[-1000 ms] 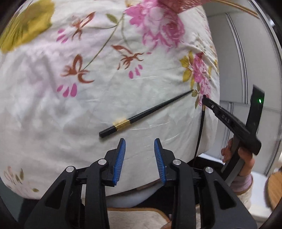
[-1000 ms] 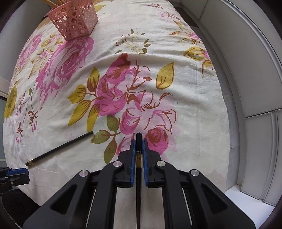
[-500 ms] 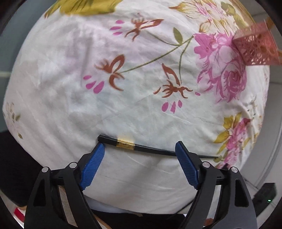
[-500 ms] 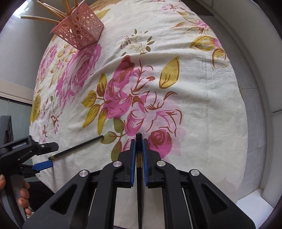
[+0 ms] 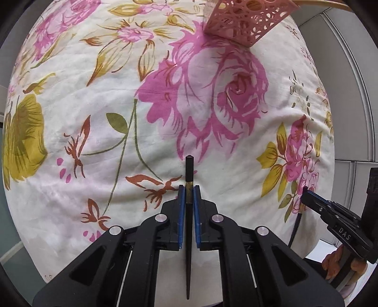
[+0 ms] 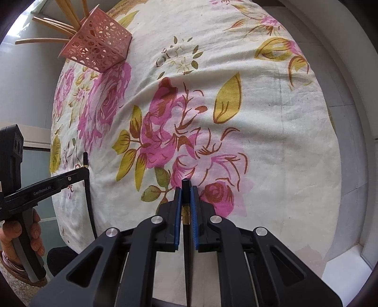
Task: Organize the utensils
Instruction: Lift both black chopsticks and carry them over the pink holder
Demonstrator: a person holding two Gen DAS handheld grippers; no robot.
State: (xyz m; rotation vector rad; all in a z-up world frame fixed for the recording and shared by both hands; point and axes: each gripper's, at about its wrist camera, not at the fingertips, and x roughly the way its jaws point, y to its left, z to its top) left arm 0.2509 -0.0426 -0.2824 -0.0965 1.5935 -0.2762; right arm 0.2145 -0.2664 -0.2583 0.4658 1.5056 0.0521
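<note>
My left gripper is shut on a black chopstick with a gold band, held upright above the floral cloth; its thick end pokes out past the pads. My right gripper is shut on a second black chopstick, also held along the fingers. A pink lattice utensil holder stands at the far side of the table, with several wooden chopsticks sticking out of it in the right wrist view, where the holder is at upper left. The right gripper shows at the lower right of the left view; the left gripper at the left of the right view.
The round table is covered by a white floral cloth. Grey wall panels stand beyond its right edge. The person's hand holds the left gripper handle by the table's left edge.
My left gripper closed on the chopstick that lay on the cloth and lifted it, swinging round toward the pink holder. The right gripper stays shut on its chopstick.
</note>
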